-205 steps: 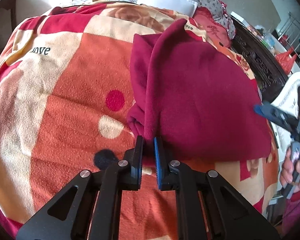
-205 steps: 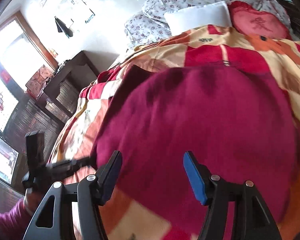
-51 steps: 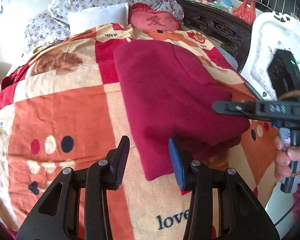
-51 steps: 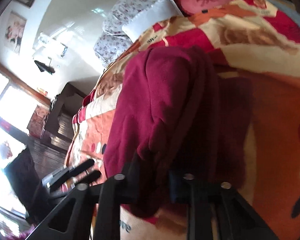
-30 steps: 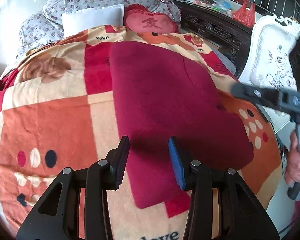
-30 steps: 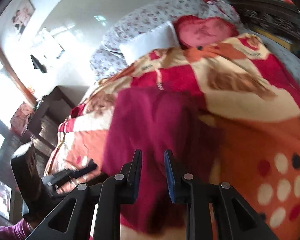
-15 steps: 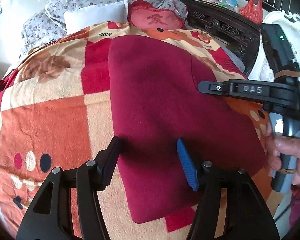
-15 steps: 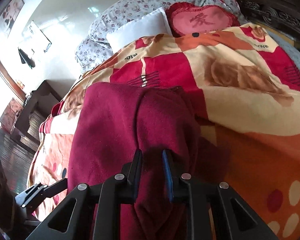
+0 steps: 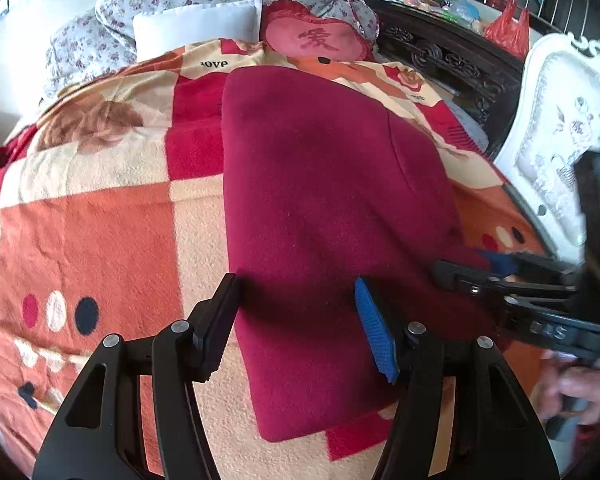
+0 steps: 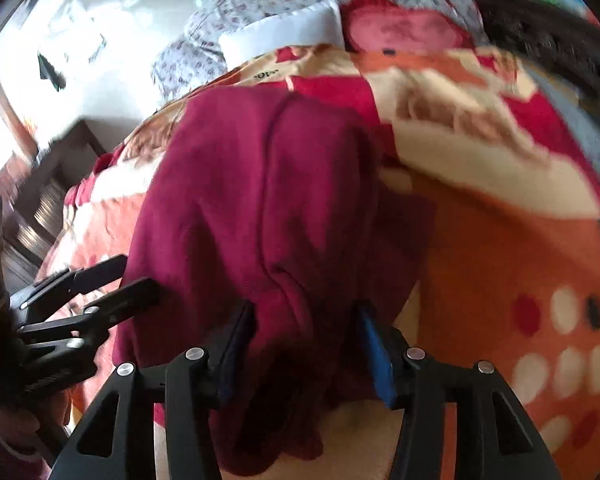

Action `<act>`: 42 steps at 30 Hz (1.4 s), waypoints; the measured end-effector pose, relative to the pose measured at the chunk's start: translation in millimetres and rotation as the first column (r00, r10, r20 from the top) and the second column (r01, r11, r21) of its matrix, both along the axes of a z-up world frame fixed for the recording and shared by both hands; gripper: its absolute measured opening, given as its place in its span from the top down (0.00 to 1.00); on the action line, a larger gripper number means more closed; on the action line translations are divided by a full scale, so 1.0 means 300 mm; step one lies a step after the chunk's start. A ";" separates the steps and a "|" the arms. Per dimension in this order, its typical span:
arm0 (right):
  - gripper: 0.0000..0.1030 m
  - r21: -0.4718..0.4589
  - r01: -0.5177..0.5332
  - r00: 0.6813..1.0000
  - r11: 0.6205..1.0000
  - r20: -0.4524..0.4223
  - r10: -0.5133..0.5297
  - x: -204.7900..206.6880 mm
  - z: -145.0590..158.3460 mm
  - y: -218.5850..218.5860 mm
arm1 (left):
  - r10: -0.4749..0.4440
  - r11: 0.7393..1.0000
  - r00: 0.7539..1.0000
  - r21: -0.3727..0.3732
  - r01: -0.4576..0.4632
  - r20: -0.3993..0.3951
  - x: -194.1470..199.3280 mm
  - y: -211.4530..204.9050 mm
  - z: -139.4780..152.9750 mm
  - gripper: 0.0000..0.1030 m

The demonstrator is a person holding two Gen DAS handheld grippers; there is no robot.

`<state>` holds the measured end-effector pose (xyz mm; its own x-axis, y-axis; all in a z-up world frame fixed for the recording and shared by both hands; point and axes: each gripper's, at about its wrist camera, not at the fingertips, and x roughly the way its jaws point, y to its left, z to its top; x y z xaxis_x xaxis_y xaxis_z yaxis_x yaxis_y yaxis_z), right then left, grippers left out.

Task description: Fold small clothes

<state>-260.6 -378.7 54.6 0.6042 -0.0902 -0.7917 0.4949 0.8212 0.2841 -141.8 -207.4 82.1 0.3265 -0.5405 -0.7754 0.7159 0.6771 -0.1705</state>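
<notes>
A dark red fleece garment (image 9: 324,208) lies folded in a long strip on the patterned blanket (image 9: 100,240). My left gripper (image 9: 296,316) is open and hovers just over the garment's near end. My right gripper (image 10: 304,340) is open, its jaws on either side of a bunched fold of the same garment (image 10: 260,208) at its right edge. In the left wrist view the right gripper (image 9: 480,272) comes in from the right at the garment's near right corner. The left gripper also shows in the right wrist view (image 10: 112,284) at the left.
Pillows (image 9: 196,28) and a heart cushion (image 9: 316,40) lie at the head of the bed. A dark carved wooden frame (image 9: 452,56) and a white ornate chair (image 9: 560,140) stand on the right. A dark cabinet (image 10: 40,184) stands on the left.
My right gripper has opened and let go of the garment's fold. My left gripper has opened wider and stays over the near end. The garment now lies flatter.
</notes>
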 end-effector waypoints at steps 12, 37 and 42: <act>0.20 0.167 0.098 0.984 0.981 0.128 -0.120 -0.042 -0.023 -0.167 | 0.011 0.978 0.975 -0.200 -0.057 -0.223 0.177 0.073 -0.014 0.30; 0.47 0.291 -0.115 0.957 0.950 0.289 0.028 0.029 0.086 -0.016 | -0.095 0.977 0.967 -0.209 0.044 -0.238 0.076 0.137 0.064 0.59; 0.45 0.327 -0.162 0.963 0.931 0.258 0.077 0.010 0.060 0.117 | -0.030 0.989 0.968 -0.145 -0.007 -0.250 -0.005 0.282 0.062 0.59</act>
<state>-257.7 -343.5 72.8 0.7669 0.2451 -0.5931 0.2822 0.7012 0.6547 -143.3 -122.8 100.7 0.1244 -0.6550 -0.7453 0.6452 0.6241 -0.4408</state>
